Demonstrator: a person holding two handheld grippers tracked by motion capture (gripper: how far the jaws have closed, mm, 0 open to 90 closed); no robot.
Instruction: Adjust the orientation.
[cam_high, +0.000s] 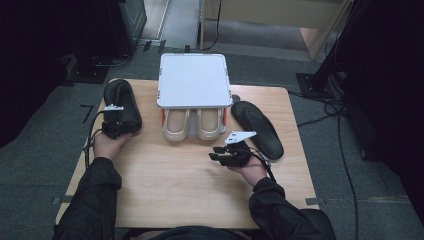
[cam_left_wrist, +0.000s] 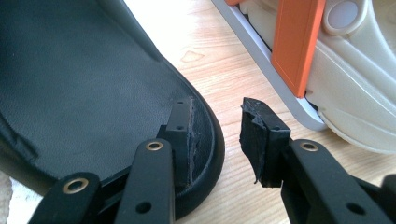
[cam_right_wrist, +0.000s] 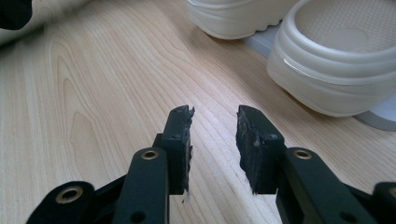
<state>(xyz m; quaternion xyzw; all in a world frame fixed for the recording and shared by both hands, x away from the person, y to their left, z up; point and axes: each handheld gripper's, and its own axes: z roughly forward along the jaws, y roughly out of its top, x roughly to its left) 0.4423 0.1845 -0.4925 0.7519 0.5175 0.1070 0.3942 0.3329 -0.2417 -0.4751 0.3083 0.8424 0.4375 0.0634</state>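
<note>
Left gripper (cam_left_wrist: 217, 135), jaws apart astride the rim of a black insole (cam_left_wrist: 84, 88); right gripper (cam_right_wrist: 214, 140), jaws apart, holding nothing.

Insole lies at the wooden table's (cam_high: 175, 175) left edge. Second black insole (cam_high: 257, 127) at right, near the right gripper. Between them: cream shoes (cam_high: 192, 124) under a white tray (cam_high: 193, 80).
</note>
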